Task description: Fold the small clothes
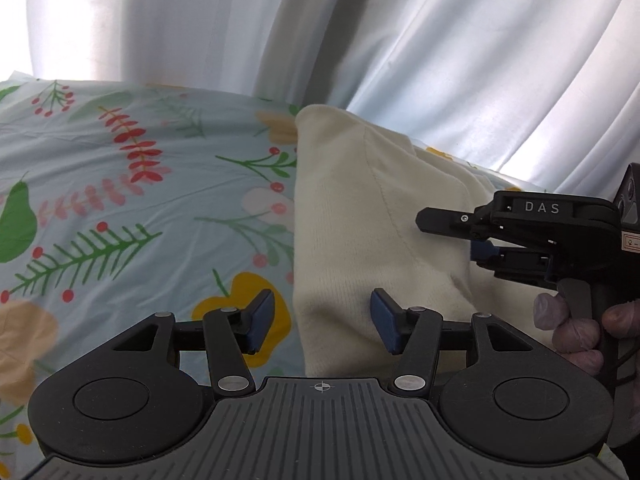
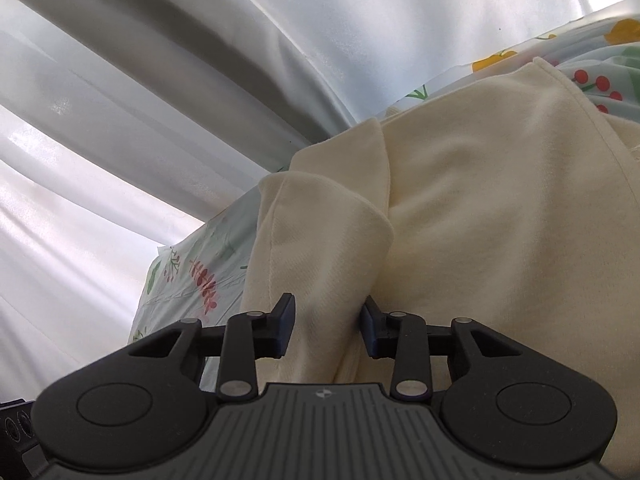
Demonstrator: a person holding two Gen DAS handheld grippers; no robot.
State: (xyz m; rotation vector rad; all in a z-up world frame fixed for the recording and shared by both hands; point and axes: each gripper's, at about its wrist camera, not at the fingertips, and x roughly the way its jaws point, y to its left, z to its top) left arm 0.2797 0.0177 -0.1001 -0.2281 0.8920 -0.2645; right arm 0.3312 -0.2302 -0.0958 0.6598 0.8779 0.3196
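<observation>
**Cream garment on floral sheet, both grippers open at its edges**

The cream garment [image 1: 360, 216] lies on a floral sheet [image 1: 120, 200], pale curtain [image 1: 200, 20] behind. It is partly gathered: in the right wrist view a sleeve-like flap [image 2: 320, 240] sits doubled over the main body, with a stitched seam running along it.

Left gripper [image 1: 322, 320]: jaws spread wide, nothing between them. One blue pad [image 1: 262, 316] is over the sheet, the other over the cloth, so the garment's left edge runs between them. Placement reads as lining up on that edge; whether the pads touch the fabric cannot be told.

Right gripper [image 2: 328, 328]: jaws parted to a middling width, straddling the folded flap. The cloth bulges up between the pads but does not look pinched. In the left wrist view the same tool enters from the right, low over the garment, gripped by a gloved hand [image 1: 576, 332].

Judgement: each tool is posted at an opposite side of the garment, most likely so both edges can be taken together and the piece lifted or laid flat. Folding proper looks barely begun.

Risk: the soft knit may bunch, so a jaw could catch two layers instead of one.
</observation>
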